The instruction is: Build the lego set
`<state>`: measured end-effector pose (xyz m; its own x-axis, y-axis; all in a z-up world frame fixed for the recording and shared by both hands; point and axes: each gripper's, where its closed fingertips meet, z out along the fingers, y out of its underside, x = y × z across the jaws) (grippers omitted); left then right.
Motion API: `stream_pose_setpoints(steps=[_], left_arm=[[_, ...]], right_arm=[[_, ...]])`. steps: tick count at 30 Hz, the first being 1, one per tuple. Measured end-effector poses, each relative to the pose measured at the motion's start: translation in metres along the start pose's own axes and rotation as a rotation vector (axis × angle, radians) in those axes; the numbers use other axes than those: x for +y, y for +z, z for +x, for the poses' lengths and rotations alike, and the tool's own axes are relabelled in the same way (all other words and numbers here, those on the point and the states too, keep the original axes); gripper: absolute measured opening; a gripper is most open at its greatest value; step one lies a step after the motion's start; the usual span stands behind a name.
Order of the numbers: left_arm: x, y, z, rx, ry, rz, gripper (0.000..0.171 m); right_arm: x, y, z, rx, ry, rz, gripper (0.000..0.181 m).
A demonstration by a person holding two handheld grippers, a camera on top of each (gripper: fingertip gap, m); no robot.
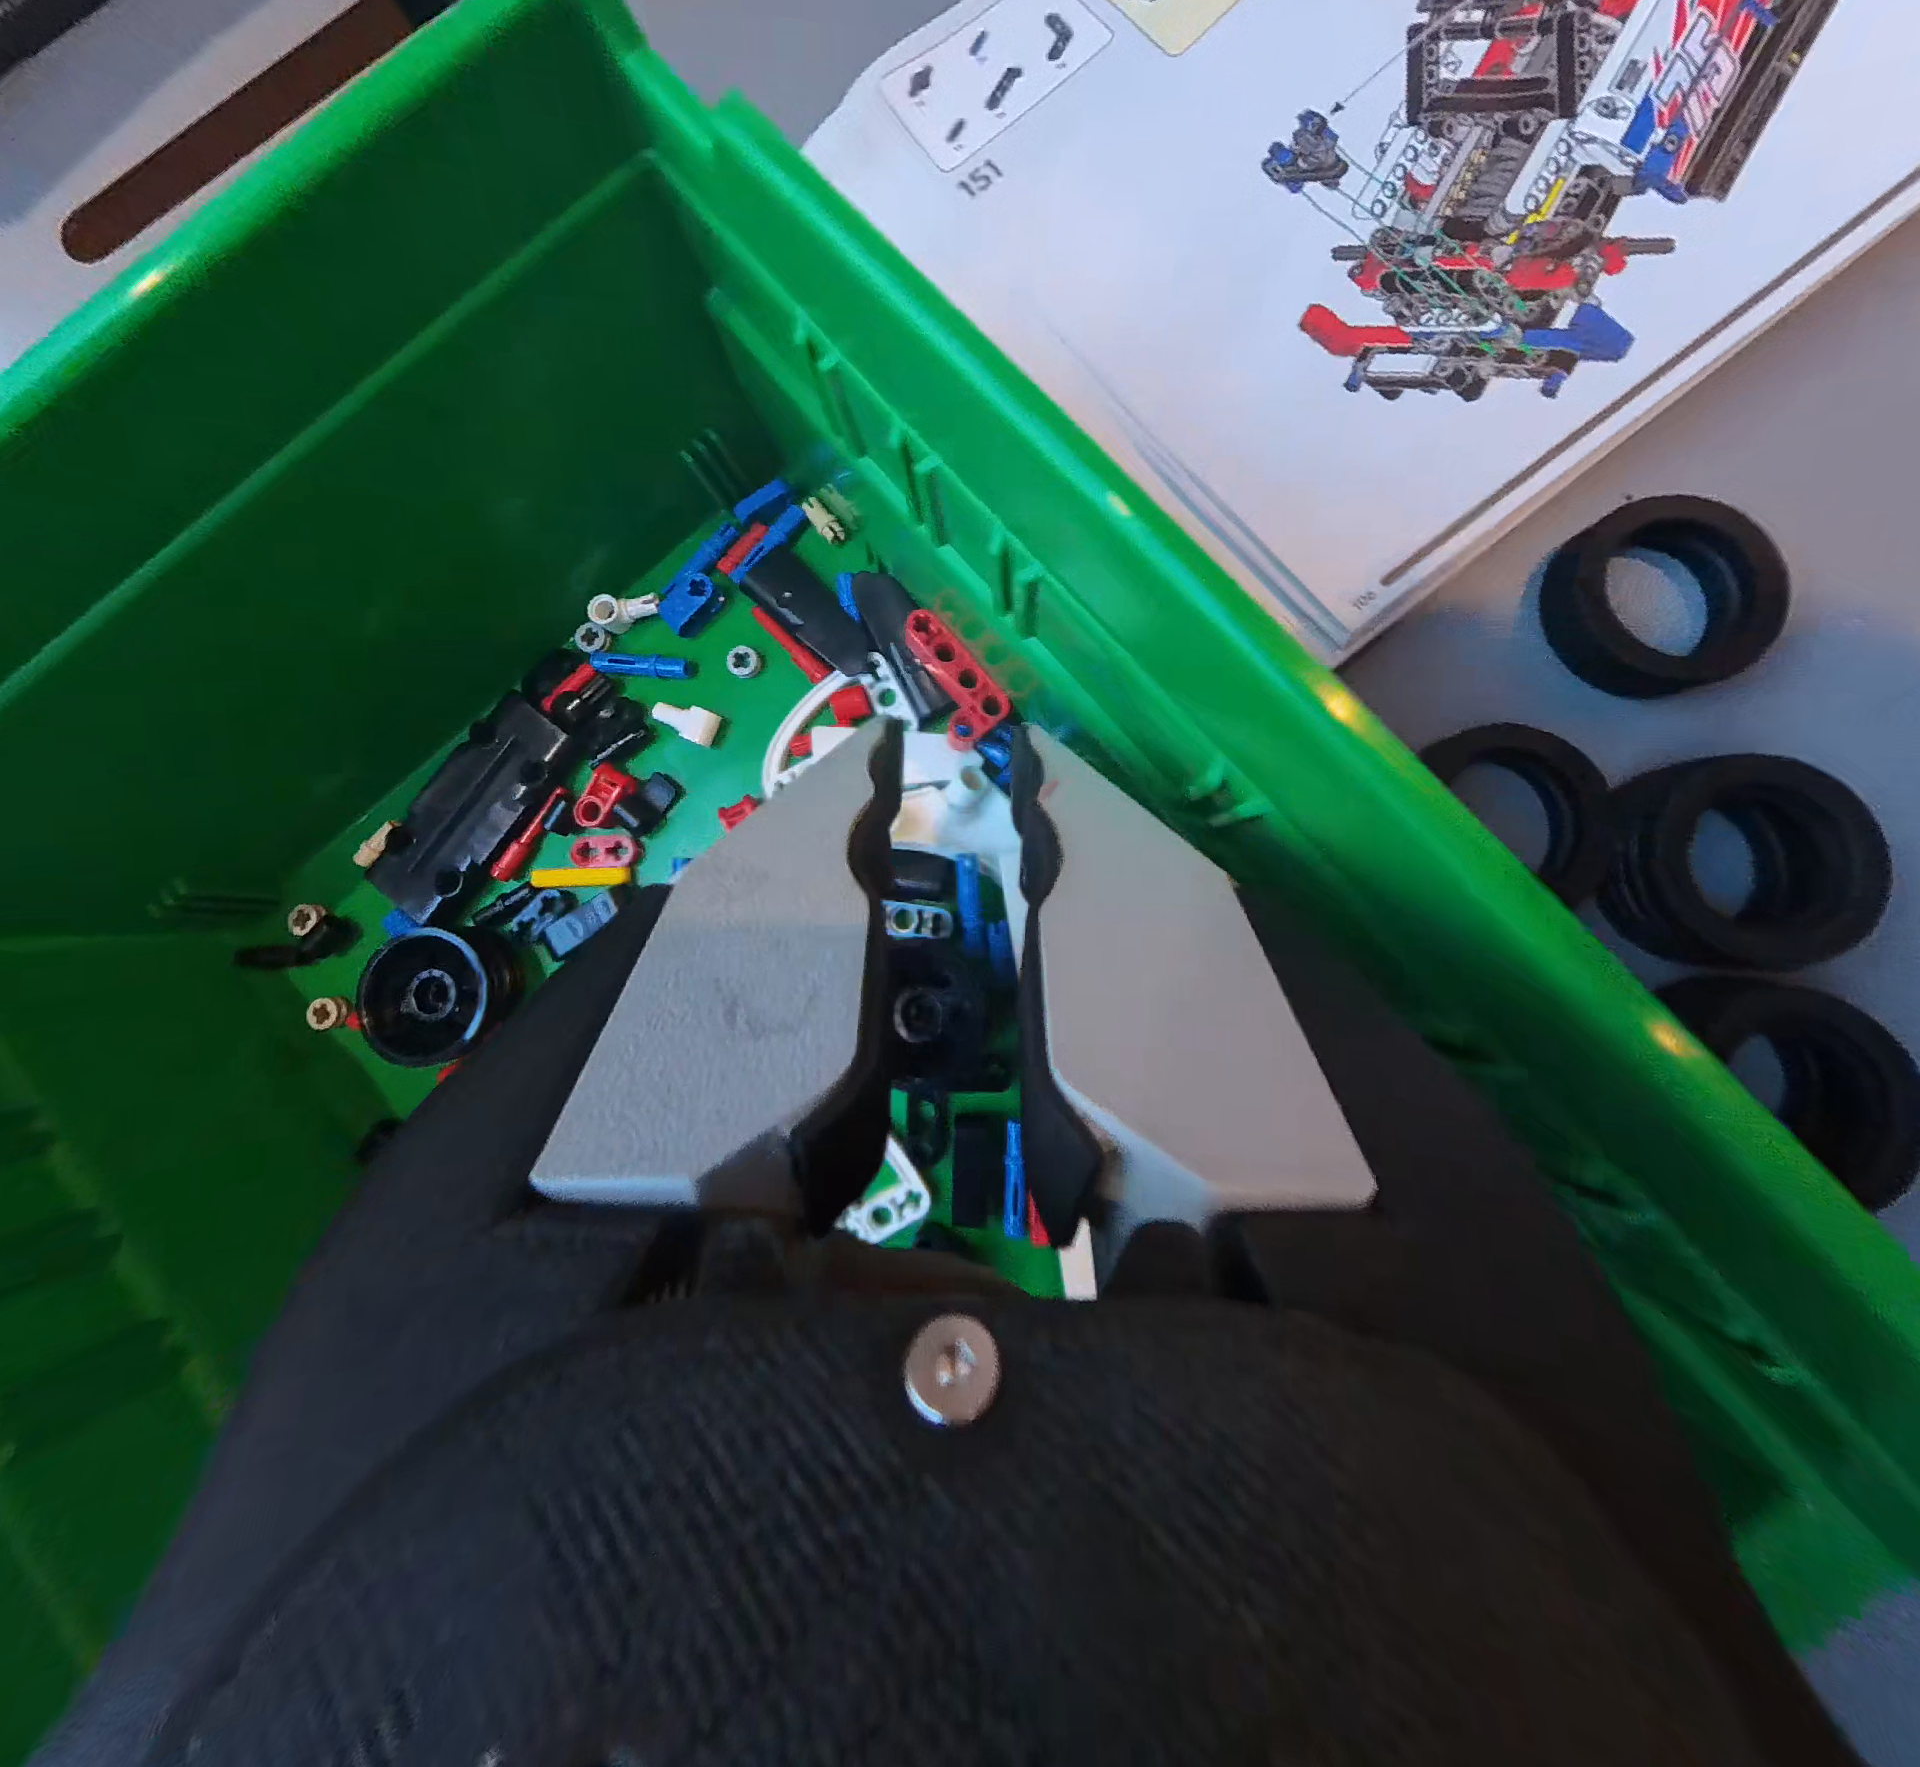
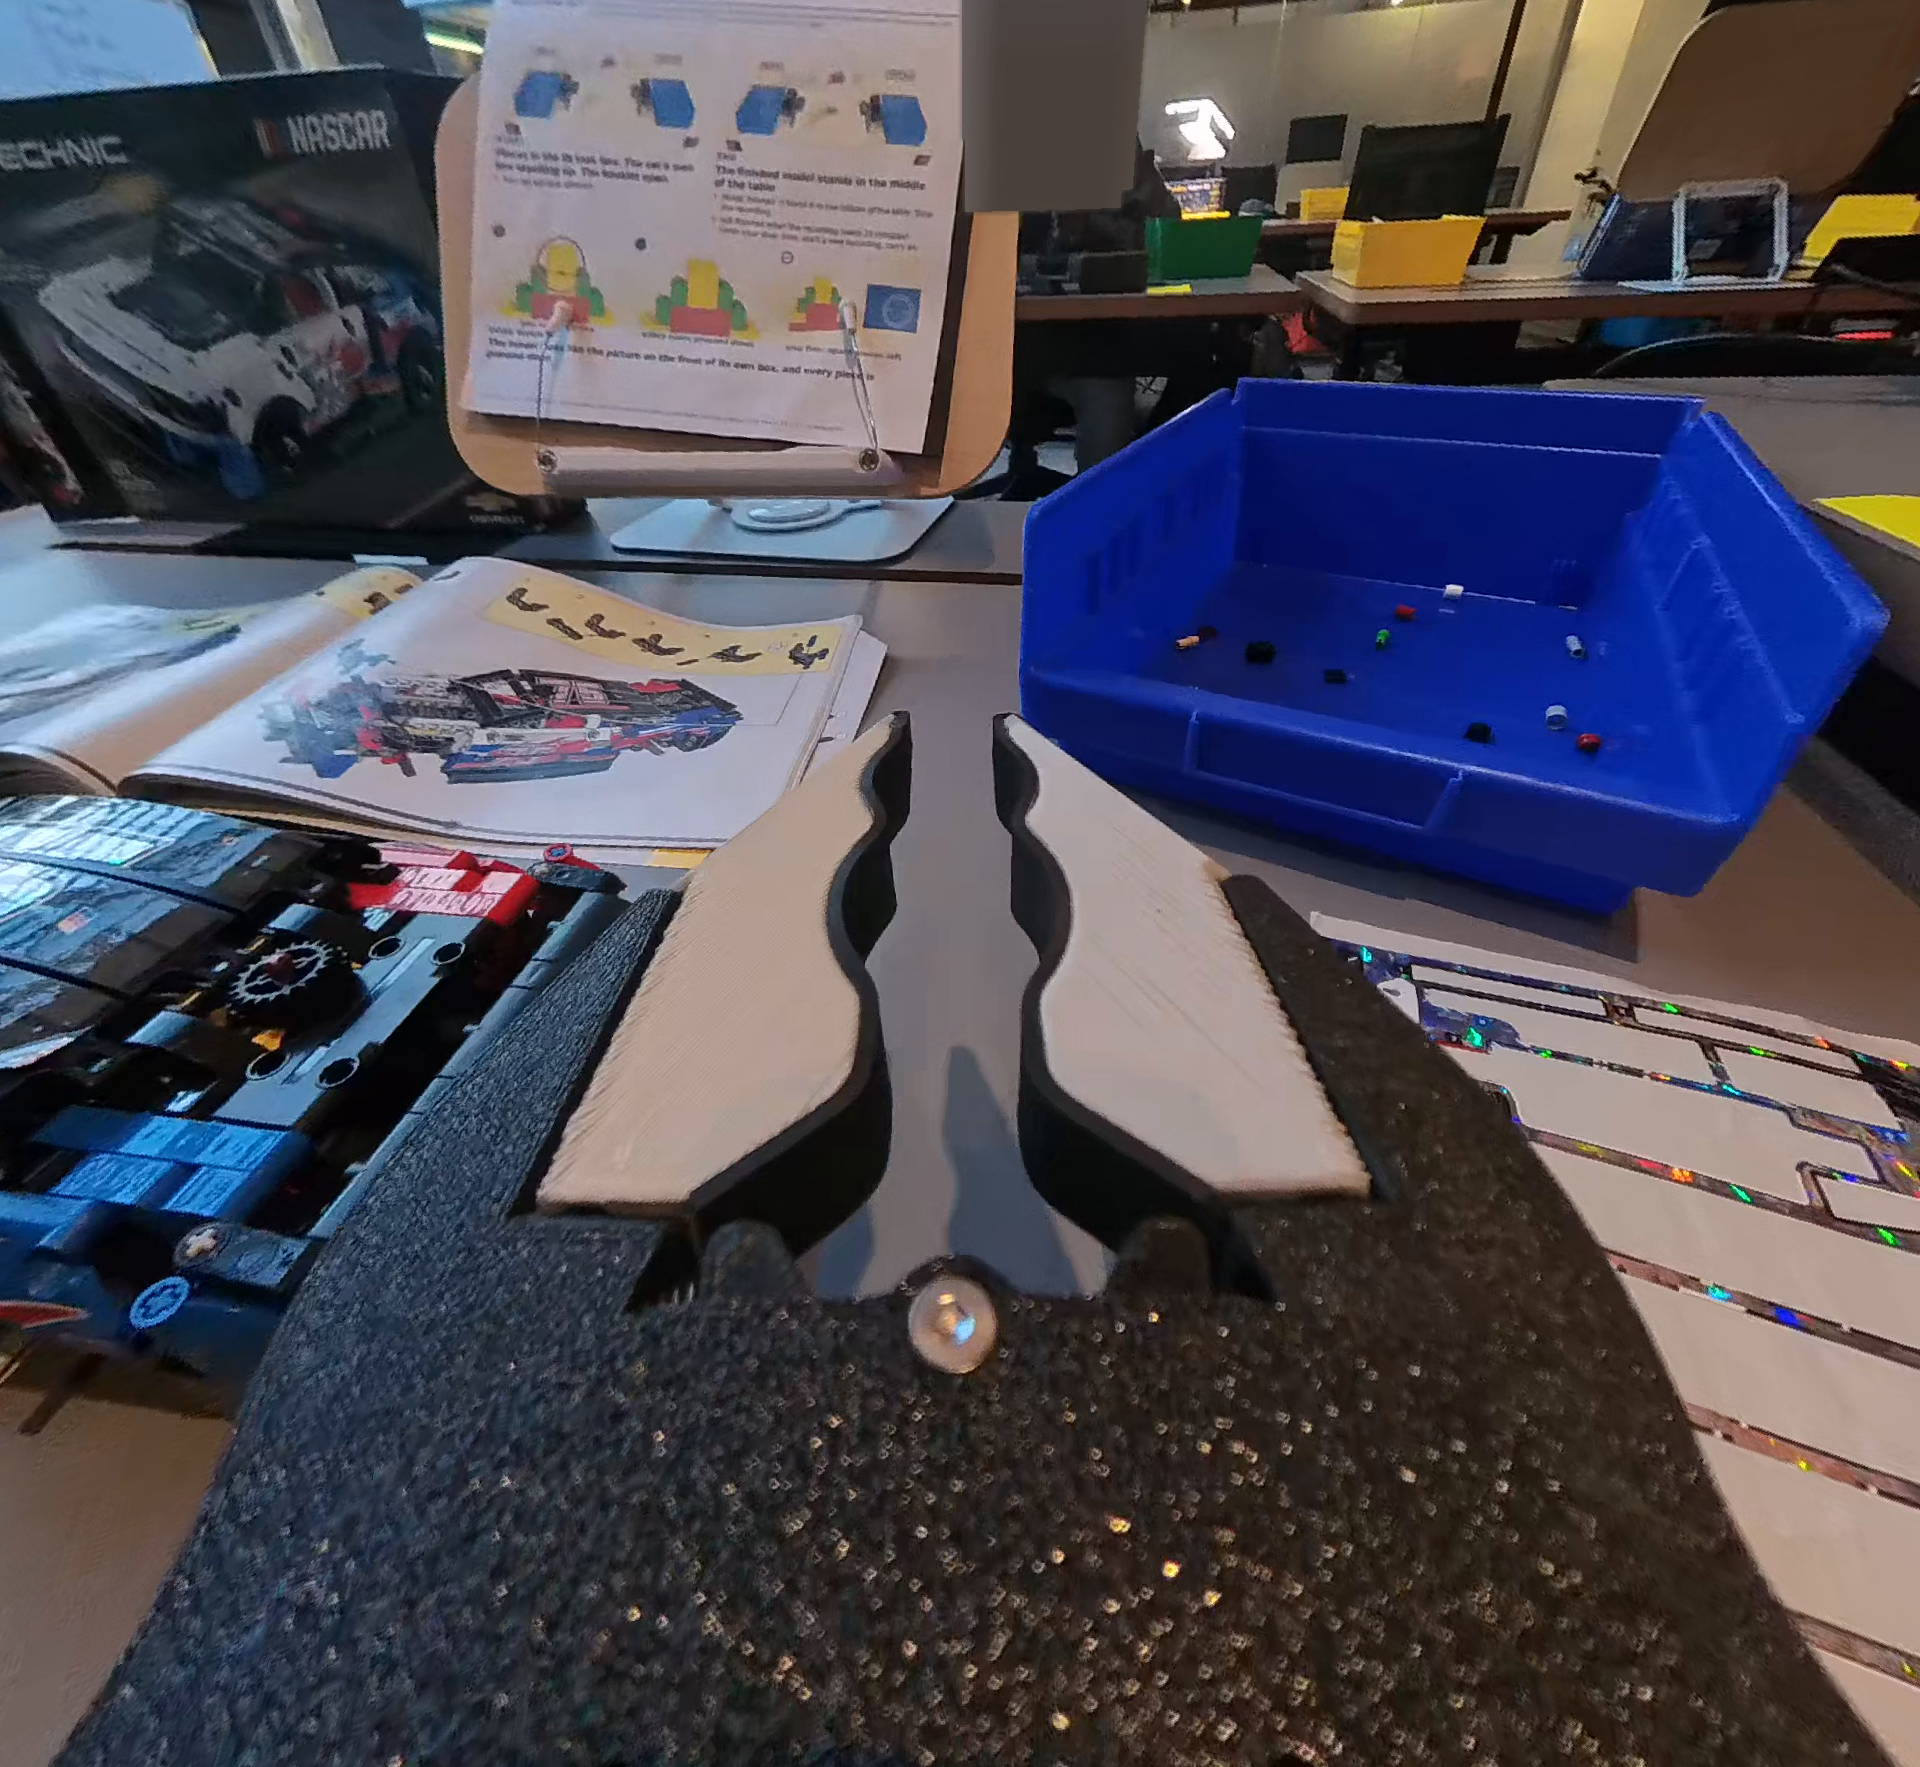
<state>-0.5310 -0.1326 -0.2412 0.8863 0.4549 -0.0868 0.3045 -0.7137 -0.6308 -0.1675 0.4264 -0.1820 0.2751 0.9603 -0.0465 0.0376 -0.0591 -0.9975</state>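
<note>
In the green bin (image 1: 436,387), near its right wall: left gripper (image 1: 951,751) points down over the loose lego pieces (image 1: 623,761). Jaws parted by a narrow gap, nothing pinched; tips hover by a red beam (image 1: 956,668), long axis roughly parallel to that wall, just ahead. Left gripper nearer. Right gripper (image 2: 951,730) above the table (image 2: 945,637), slightly parted, empty; partly built car (image 2: 239,1021) at its left.

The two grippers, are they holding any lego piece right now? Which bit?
No. The left gripper hangs open over loose pieces in the green bin, gripping none. The right gripper is open and empty above the table.
</note>
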Motion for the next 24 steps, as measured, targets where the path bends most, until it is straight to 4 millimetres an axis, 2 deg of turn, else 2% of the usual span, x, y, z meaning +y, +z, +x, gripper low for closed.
stream_pose_setpoints(steps=[3,7,9,13,14,16,18,21,24], left_arm=[[-0.005,-0.007,-0.014,-0.015,-0.035,0.03,0.027],[-0.014,-0.023,-0.023,0.032,-0.061,0.07,0.046],[-0.019,-0.027,-0.029,0.043,-0.09,0.092,0.048],[-0.011,-0.04,-0.052,-0.061,-0.134,0.069,0.054],[-0.011,-0.047,-0.055,-0.087,-0.14,0.083,0.054],[-0.015,-0.059,-0.046,-0.036,-0.163,0.138,0.053],[-0.006,-0.065,-0.047,-0.038,-0.206,0.112,0.052],[0.005,-0.078,-0.054,-0.117,-0.245,0.091,0.022],[0.011,-0.093,-0.045,-0.138,-0.243,0.1,0.026]], right_arm=[[-0.001,0.001,0.0,0.003,-0.001,0.003,0.015],[0.0,0.001,-0.002,0.003,-0.022,-0.002,0.012],[0.001,0.002,-0.004,0.006,-0.042,-0.005,0.012],[0.003,0.003,-0.009,0.008,-0.091,-0.017,0.012],[0.003,0.003,-0.01,0.008,-0.1,-0.019,0.012],[0.003,0.003,-0.012,0.009,-0.115,-0.018,0.011],[0.003,0.003,-0.012,0.011,-0.125,-0.017,0.011],[0.003,0.003,-0.013,0.011,-0.131,-0.019,0.011],[0.004,0.004,-0.013,0.01,-0.126,-0.024,0.01]])
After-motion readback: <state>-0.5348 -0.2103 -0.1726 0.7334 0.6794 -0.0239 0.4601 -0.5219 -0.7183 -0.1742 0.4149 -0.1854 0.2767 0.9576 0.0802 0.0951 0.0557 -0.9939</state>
